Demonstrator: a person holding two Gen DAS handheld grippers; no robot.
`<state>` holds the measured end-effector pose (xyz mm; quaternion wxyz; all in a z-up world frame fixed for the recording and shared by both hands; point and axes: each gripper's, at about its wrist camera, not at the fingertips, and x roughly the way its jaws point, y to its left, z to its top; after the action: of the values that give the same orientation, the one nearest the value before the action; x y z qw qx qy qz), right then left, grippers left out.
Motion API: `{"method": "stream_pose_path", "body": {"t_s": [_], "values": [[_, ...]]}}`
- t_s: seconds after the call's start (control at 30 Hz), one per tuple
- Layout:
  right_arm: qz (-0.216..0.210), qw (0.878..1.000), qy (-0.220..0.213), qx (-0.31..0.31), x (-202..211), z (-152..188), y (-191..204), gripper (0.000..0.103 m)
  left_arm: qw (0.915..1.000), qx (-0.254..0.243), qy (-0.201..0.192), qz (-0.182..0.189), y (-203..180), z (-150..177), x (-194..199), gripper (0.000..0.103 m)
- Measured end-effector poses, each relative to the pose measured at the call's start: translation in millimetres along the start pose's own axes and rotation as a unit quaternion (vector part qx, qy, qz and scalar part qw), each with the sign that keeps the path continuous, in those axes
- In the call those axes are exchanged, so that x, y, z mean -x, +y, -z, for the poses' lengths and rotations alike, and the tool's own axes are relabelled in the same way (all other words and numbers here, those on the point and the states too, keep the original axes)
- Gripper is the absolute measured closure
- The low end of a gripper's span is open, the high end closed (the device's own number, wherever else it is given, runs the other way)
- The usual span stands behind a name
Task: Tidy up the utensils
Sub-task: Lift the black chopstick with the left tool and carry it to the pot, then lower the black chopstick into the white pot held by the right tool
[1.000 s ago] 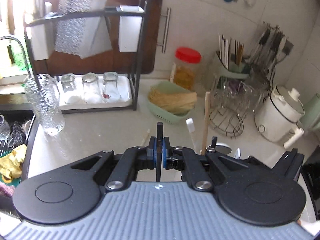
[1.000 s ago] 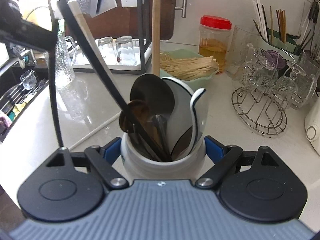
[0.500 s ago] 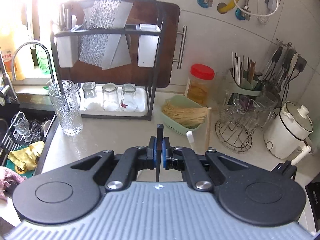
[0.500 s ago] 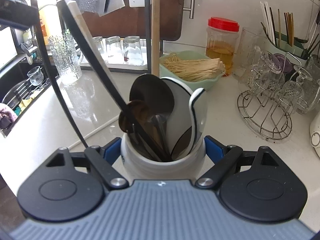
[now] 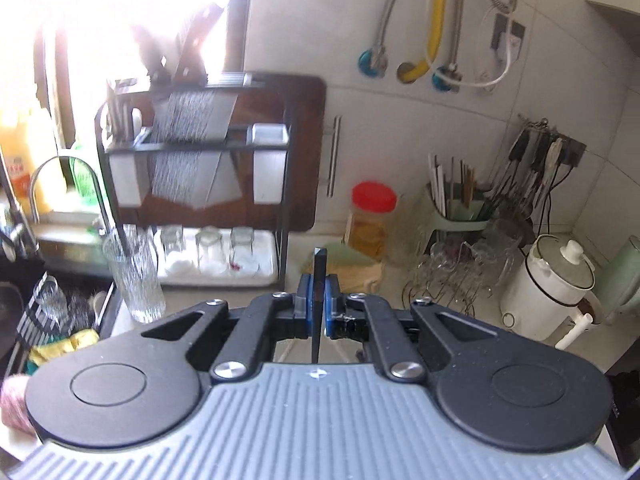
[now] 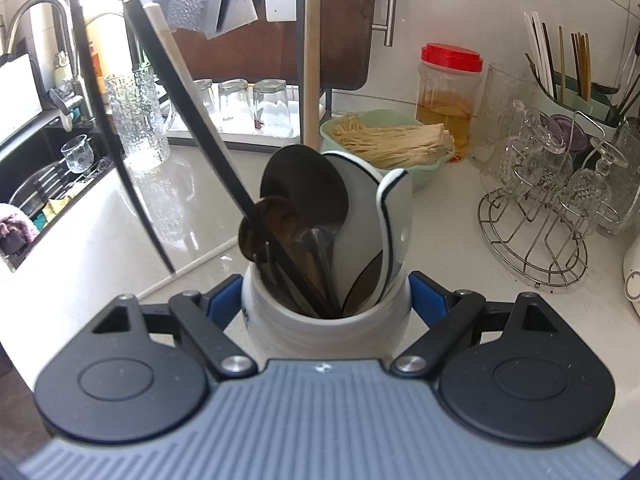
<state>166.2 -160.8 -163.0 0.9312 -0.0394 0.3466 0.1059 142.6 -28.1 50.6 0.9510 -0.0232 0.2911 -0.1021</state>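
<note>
My right gripper (image 6: pixel 326 300) is shut on a white ceramic utensil crock (image 6: pixel 326 328) that stands on the counter. In the crock are a black ladle (image 6: pixel 304 188), a white spoon with a dark rim (image 6: pixel 394 216), a wooden handle (image 6: pixel 311 72) and a long black handle (image 6: pixel 192 120). My left gripper (image 5: pixel 319 300) is shut on a thin black utensil handle (image 5: pixel 318 280), seen edge-on between the blue pads. In the right wrist view that same utensil (image 6: pixel 108 132) hangs as a long dark strip left of the crock, its lower end above the counter.
A textured glass pitcher (image 6: pixel 138 120) and a dish rack with upturned glasses (image 6: pixel 236 106) stand behind. A green basket of straw-coloured sticks (image 6: pixel 392 144), a red-lidded jar (image 6: pixel 450 96), a wire rack of glassware (image 6: pixel 540 208) and a white pot (image 5: pixel 552 284) are on the right. The sink (image 6: pixel 36 188) is on the left.
My left gripper has risen with the black utensil and shows more of the wall. It has left the top of the right wrist view. The right gripper and crock have stayed put.
</note>
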Motion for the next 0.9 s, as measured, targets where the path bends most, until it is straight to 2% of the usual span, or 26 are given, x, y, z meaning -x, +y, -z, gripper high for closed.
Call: {"method": "stream_pose_path", "body": {"t_s": [0.43,0.9], "values": [[-0.013,1.000,0.001,0.010,-1.2,-0.7,-2.7,0.013,0.9981,-0.041,-0.041,0.019,-26.4,-48.1,32.0,0.097],[-0.017,1.000,0.001,0.009,-2.2,-0.4,-3.2,0.013,0.9938,-0.074,-0.067,0.049,-57.2,-76.9,49.7,0.097]]}}
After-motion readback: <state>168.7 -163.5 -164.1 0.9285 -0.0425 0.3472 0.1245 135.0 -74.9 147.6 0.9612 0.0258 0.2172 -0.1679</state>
